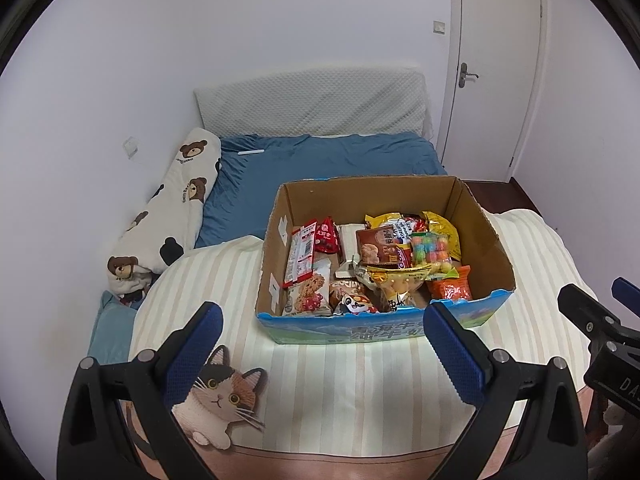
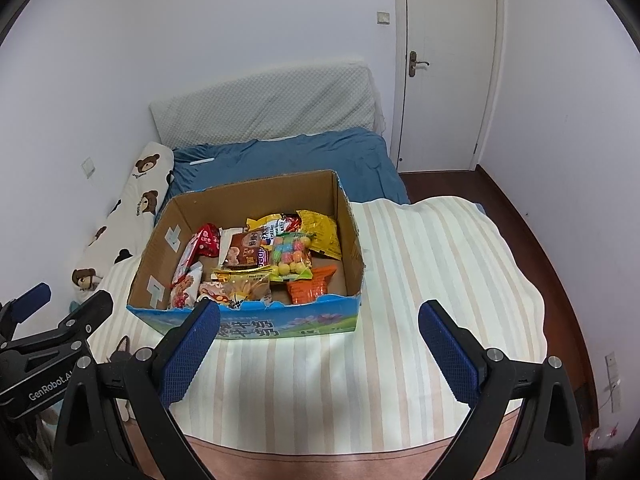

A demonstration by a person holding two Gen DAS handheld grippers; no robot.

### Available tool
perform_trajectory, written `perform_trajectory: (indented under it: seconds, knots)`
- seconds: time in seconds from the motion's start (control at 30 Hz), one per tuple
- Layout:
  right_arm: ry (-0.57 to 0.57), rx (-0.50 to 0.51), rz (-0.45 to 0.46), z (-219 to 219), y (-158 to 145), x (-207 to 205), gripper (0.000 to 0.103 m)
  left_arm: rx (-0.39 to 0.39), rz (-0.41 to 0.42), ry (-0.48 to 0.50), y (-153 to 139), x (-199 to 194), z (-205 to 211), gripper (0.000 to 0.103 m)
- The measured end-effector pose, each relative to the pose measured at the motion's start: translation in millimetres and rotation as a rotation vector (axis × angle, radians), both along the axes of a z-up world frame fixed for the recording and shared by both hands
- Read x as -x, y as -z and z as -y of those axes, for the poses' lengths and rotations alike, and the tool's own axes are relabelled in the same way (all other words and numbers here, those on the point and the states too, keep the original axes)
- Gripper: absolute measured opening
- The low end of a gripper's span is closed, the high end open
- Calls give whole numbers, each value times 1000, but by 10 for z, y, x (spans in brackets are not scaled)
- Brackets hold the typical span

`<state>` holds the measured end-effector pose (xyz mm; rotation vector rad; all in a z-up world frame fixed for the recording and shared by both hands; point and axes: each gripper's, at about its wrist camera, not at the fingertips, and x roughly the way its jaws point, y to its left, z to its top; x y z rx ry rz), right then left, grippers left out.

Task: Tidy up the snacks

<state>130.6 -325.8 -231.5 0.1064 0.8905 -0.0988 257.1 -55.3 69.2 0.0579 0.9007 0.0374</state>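
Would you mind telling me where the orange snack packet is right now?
The orange packet lies in the cardboard box's near right corner in both views, beside the clear bag of coloured candy balls.

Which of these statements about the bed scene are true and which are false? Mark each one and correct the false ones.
1. The cardboard box holds snack packets. True.
2. The orange packet lies on the striped blanket outside the box. False: it lies inside the box, in its near right corner.
3. The left gripper has its jaws open and holds nothing. True.
4. The right gripper is shut on a packet. False: its jaws stand open and empty.
5. The door behind the bed is closed. True.
6. The bear-print pillow sits inside the box. False: it lies by the wall, left of the box.
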Motion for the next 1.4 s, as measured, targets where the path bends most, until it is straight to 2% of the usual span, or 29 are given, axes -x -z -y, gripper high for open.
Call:
perform_trajectory:
  seconds: [1.07,1.4]
  knots:
    - [10,-3,-9,11,5,58,101,16,-12,-1,13,16,-17,103]
    - [12,-8,-12,1,20,61,101,13,1,26,-48,31,-19,103]
